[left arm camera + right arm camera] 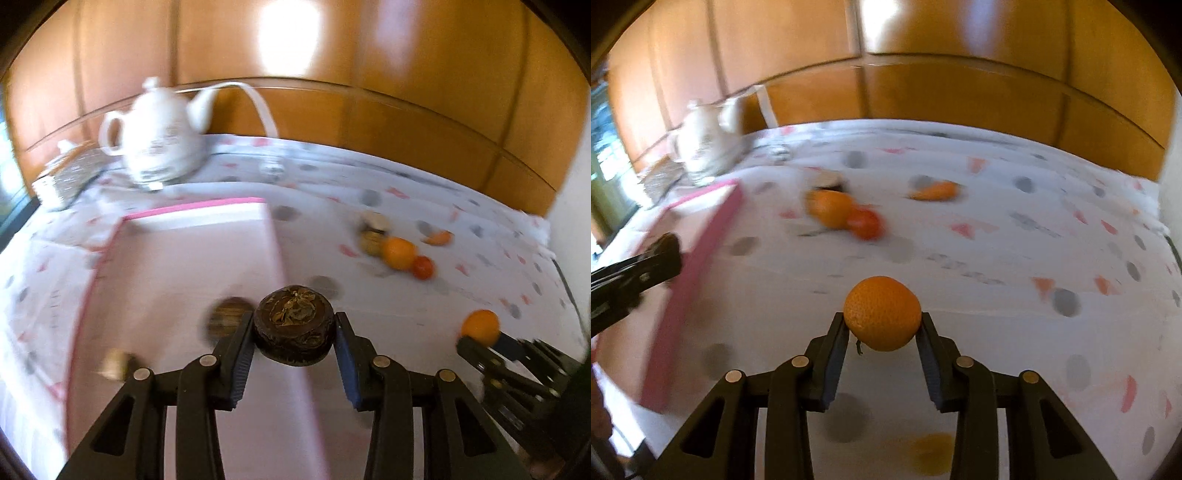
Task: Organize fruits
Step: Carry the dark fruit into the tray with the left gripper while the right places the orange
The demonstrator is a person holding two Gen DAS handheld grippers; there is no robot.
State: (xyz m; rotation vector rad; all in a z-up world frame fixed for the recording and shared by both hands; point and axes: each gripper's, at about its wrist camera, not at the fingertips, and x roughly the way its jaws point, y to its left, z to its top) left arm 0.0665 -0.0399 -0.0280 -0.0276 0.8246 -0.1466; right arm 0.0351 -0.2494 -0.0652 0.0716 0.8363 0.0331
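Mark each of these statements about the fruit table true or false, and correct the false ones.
1. The left tongs hold a dark brown round fruit. True.
2. The right tongs are empty. False: they grip an orange.
3. A white teapot stands at the back of the table. True.
4. The pink-edged tray lies on the right tongs' right. False: it lies on their left.

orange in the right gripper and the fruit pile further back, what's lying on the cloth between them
Nothing: in the right wrist view only bare dotted tablecloth separates the held orange from the pile.
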